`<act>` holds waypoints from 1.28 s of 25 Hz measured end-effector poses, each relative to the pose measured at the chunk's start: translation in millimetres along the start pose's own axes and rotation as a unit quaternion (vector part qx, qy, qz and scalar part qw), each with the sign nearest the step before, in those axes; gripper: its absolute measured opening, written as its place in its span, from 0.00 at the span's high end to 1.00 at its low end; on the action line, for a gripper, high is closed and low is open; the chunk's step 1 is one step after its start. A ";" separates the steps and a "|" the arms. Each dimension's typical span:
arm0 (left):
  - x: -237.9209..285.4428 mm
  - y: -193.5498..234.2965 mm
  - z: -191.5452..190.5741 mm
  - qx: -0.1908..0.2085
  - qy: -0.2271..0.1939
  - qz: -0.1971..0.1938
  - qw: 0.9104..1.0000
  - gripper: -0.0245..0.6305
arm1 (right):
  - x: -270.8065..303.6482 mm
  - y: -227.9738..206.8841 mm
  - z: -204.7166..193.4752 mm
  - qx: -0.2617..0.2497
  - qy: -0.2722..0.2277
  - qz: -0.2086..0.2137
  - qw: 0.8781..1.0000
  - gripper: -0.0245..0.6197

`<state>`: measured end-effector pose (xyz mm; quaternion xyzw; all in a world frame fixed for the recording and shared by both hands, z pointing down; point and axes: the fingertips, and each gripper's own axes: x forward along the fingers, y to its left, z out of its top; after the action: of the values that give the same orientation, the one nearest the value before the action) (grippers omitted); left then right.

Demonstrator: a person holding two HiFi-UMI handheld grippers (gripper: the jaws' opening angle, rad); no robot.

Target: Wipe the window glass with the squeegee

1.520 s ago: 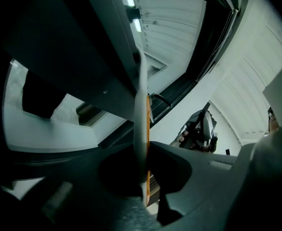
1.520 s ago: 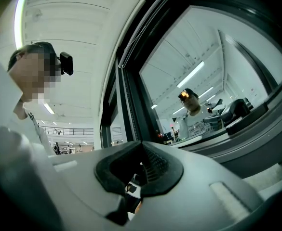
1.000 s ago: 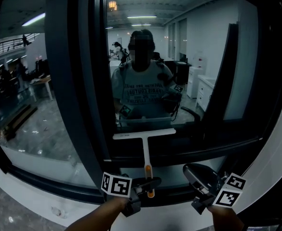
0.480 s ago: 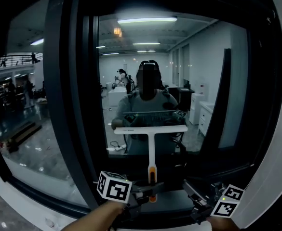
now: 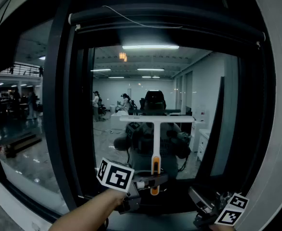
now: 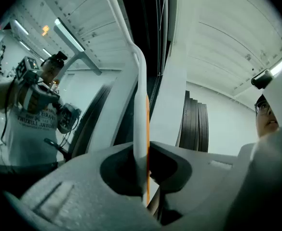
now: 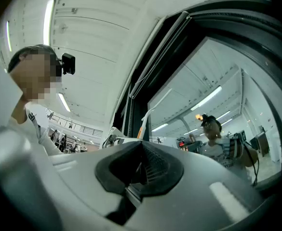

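Closest in, the person's left forearm (image 5: 85, 214) reaches up from the bottom edge to the left gripper (image 5: 153, 181). The gripper's marker cube (image 5: 115, 174) sits just left of its jaws. The jaws are clamped on the lower end of the squeegee (image 5: 155, 146), right at the orange part of its handle. The left gripper view shows the white and orange shaft standing straight up out of the closed left gripper (image 6: 145, 170).

Low at the right, well apart from the squeegee, the right gripper (image 5: 196, 195) hangs near the bottom of the window. Its own view shows the jaws brought together with nothing between them (image 7: 140, 173).

From the left gripper the squeegee's handle rises upright to a long white blade. The blade lies level and, as far as I can tell, sits against the window glass (image 5: 208, 95) about halfway up the pane.

Around the glass is a dark frame (image 5: 63, 109), with a rolled-up blind (image 5: 165, 24) across the top. In the pane there is a reflection of the person, a ceiling light strip (image 5: 150, 47) and a large room.
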<state>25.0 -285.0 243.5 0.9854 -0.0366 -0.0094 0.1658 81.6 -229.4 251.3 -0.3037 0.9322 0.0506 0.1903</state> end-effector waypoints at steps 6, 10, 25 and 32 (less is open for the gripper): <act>23.1 -6.5 61.1 0.039 -0.009 0.010 0.999 0.93 | -21.4 -15.8 14.3 -0.019 0.013 0.005 1.000 0.95; 27.6 -4.6 103.6 0.049 -0.024 0.013 0.998 0.93 | -27.0 -26.0 28.2 -0.032 0.006 0.002 0.999 0.95; 27.2 -14.6 244.7 0.136 -0.035 0.010 0.990 0.93 | 38.2 -43.7 104.3 -0.111 -0.032 0.021 0.993 0.95; 31.4 -17.9 288.3 0.135 -0.042 0.003 0.990 0.93 | 72.8 -56.7 173.5 -0.151 -0.046 0.024 0.987 0.95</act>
<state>48.7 -364.5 -35.0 0.9974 -0.0478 -0.0450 0.0299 116.9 -278.7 64.4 -0.3041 0.9111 0.2090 0.1835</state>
